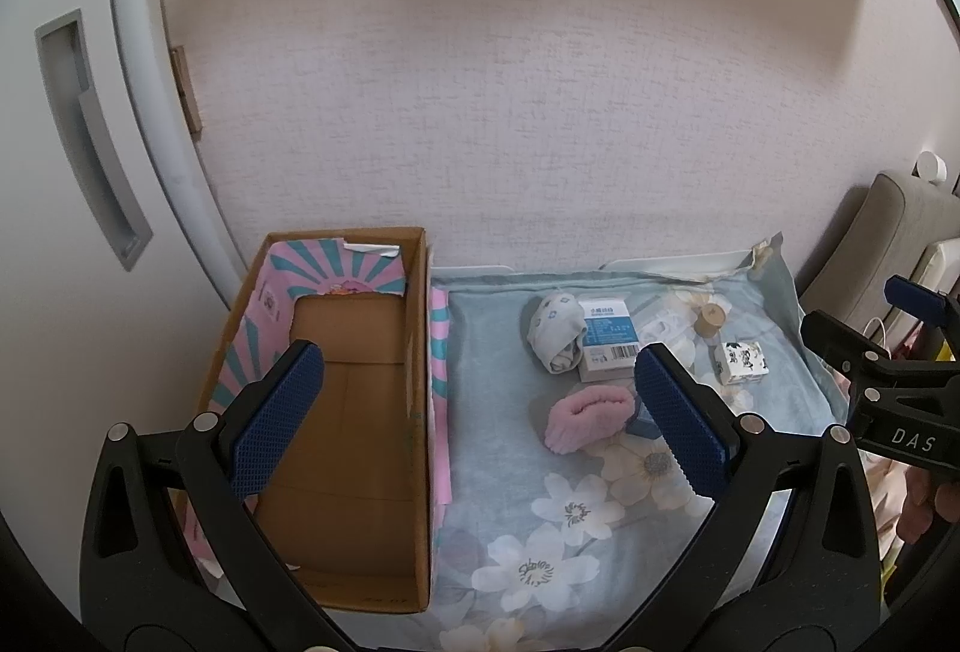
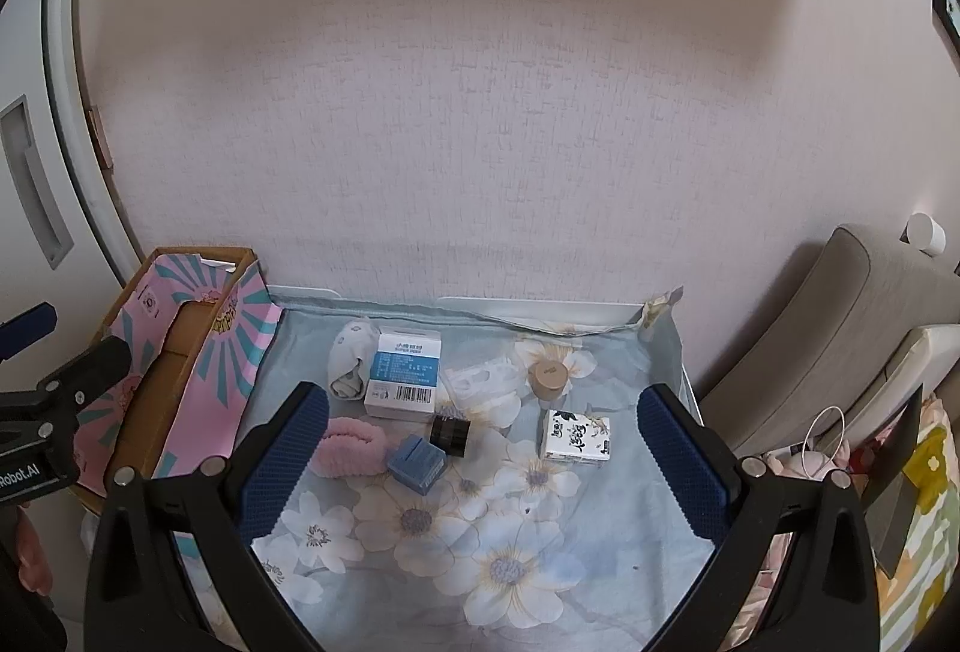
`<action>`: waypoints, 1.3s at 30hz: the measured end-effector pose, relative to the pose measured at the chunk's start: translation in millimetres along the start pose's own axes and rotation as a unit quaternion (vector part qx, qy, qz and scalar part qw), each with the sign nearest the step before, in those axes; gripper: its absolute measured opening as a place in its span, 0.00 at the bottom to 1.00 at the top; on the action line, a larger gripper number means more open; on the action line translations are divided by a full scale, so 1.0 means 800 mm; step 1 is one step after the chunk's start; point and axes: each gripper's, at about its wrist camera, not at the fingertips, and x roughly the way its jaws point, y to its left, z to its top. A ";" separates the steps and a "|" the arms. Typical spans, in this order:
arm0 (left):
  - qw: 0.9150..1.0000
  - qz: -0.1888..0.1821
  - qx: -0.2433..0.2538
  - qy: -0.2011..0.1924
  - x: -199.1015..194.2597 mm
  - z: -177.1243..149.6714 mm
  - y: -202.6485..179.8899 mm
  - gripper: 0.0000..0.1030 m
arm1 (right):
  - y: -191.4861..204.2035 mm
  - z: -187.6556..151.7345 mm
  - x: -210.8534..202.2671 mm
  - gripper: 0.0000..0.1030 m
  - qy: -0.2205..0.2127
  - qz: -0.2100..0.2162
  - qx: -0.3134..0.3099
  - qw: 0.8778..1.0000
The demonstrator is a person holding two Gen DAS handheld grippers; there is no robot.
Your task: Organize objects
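Items loose on the desk, cardboard box [image 1: 354, 412] empty, both grippers released.

The white-and-blue carton [image 2: 403, 373], pink scrunchie [image 2: 354, 447], blue block [image 2: 417, 465], black cube [image 2: 449, 433], wooden lid [image 2: 547, 379], rolled sock [image 2: 350, 359] and tissue pack [image 2: 575, 442] lie clustered right of the box. Left gripper [image 1: 474, 412] hangs near the box, right gripper [image 2: 483, 463] above the cluster; jaws wide, holding nothing. Advisable: take the nearest item squarely, then lift clear of its neighbours. Floral cloth [image 2: 480, 544] covers the desk; pink wall behind, cushion [image 2: 840, 346] at right.
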 end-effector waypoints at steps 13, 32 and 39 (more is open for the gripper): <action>1.000 -0.005 -0.002 0.009 0.001 0.004 -0.004 1.00 | 0.000 0.000 0.000 1.00 0.000 0.004 -0.002 1.000; 1.000 -0.013 -0.017 0.020 0.008 0.013 -0.014 1.00 | -0.041 0.030 -0.004 1.00 -0.009 0.013 0.006 1.000; 0.998 -0.030 -0.019 0.044 0.029 0.014 -0.036 1.00 | -0.085 0.061 0.003 1.00 -0.002 0.024 -0.008 1.000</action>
